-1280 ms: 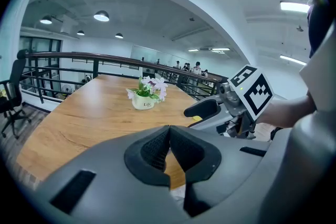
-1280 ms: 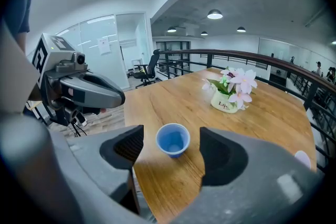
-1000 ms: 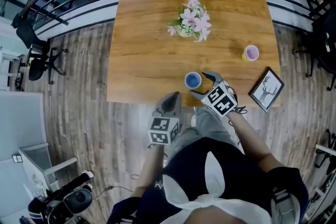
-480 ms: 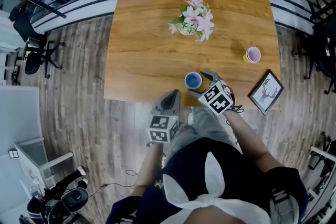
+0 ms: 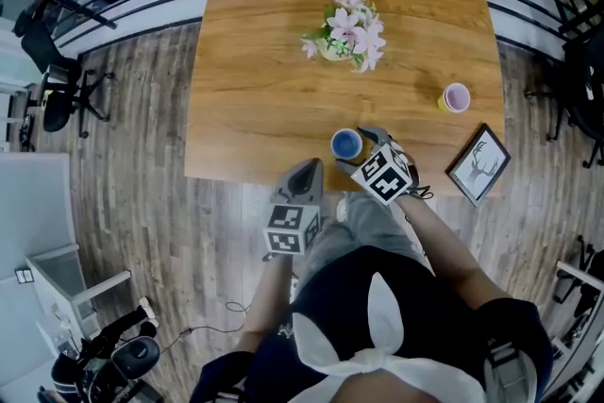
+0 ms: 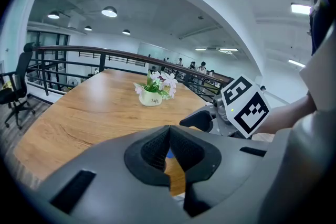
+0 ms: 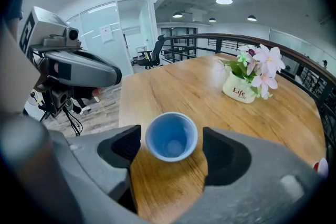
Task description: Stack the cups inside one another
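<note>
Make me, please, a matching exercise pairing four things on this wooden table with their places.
1 blue plastic cup
2 pink cup
3 white pot of pink flowers
4 black-framed deer picture

a middle of the wooden table
b near right corner
c between the right gripper's open jaws
d alone by the right edge

Pairs: 1-c, 2-d, 3-a, 4-b.

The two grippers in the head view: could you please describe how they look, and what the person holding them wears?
Both the left gripper and the right gripper have smooth grey moulded bodies tapering to two jaws lined with black textured pads. Each carries a white cube printed with black square markers. The person wears a dark top with white cloth knotted in front.
</note>
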